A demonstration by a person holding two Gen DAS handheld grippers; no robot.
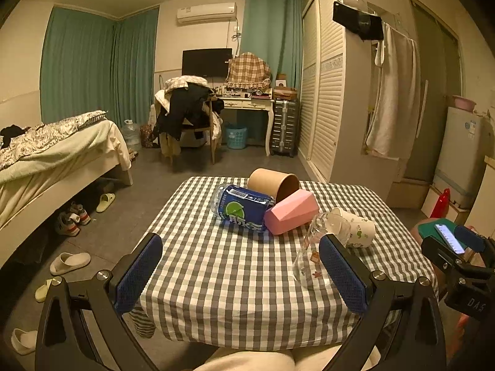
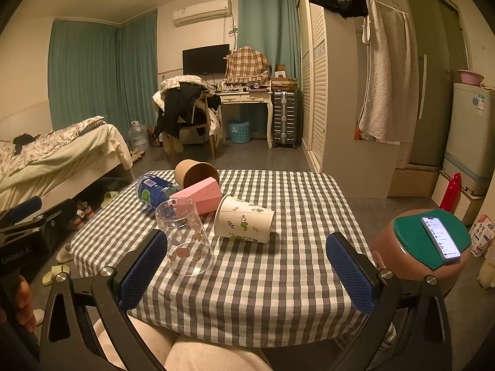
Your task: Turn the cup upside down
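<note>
- Left gripper [image 1: 240, 273] and right gripper [image 2: 246, 273]: both spread wide, holding nothing, touching nothing.
- Cups lie on their sides mid-frame: glass cup [image 2: 185, 241], paper cup [image 2: 244, 219].
- Bare checkered table [image 2: 247, 293] along near edge.

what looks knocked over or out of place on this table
Nothing is upright: the clear glass, white leaf-print paper cup, pink cup, brown paper cup and blue bottle all lie on their sides, bunched toward the far left. No spill shows on the checked cloth.
</note>
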